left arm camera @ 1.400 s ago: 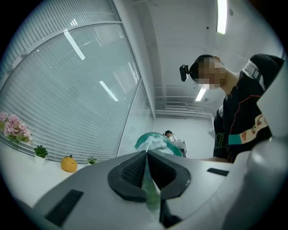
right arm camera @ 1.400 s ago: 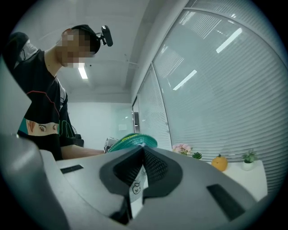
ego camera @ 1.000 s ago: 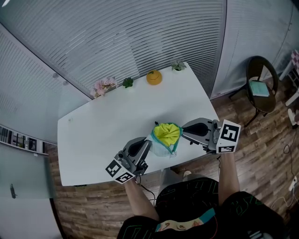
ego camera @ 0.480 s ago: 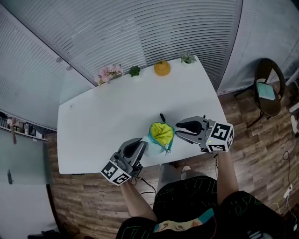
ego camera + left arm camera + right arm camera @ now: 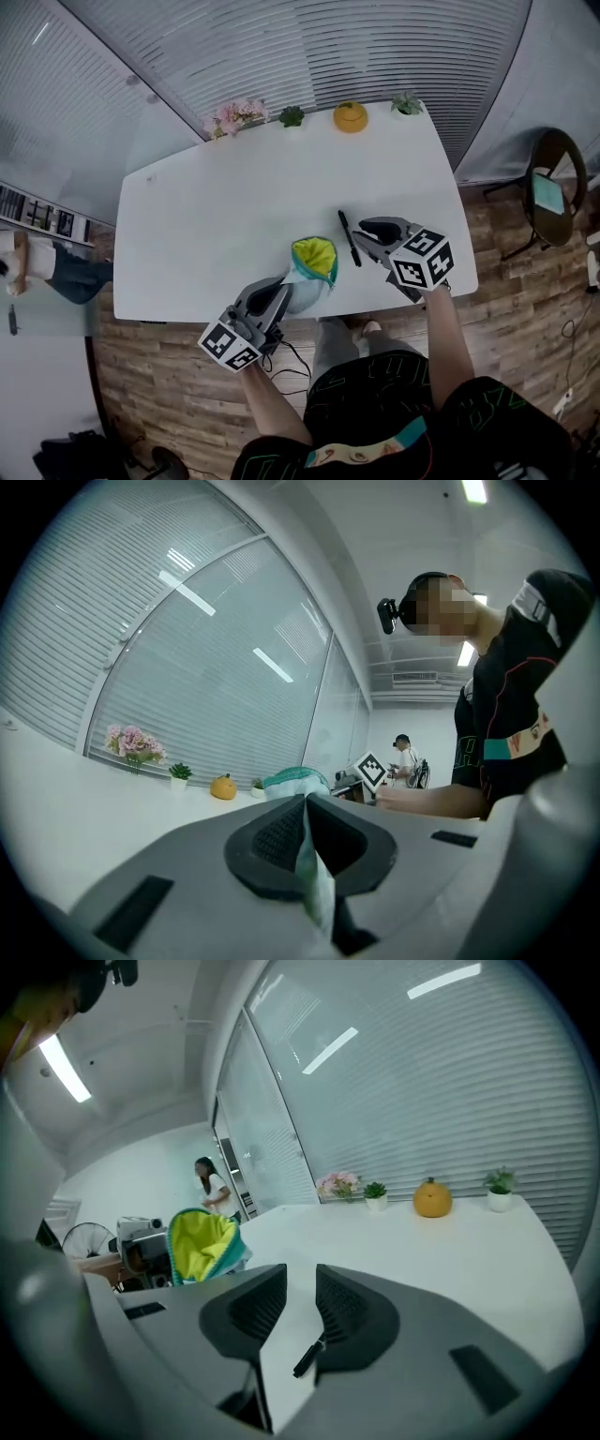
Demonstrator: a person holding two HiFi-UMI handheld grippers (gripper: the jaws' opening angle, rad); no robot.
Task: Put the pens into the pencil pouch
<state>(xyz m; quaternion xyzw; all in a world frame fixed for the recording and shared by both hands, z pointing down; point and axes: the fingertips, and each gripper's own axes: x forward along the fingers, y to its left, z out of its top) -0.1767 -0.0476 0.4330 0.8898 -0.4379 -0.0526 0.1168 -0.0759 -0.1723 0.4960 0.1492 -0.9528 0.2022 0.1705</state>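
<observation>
One pouch (image 5: pixel 312 262) (gaping), left tongs (image 5: pixel 284 284) pinching it, right tongs (image 5: pixel 361 232) just opened, pen (image 5: pixel 349 237) loose

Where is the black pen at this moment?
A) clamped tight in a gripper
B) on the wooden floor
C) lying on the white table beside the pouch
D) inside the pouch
C: the black pen lies flat on the white table, beside the pouch, with nothing gripping it.
</observation>
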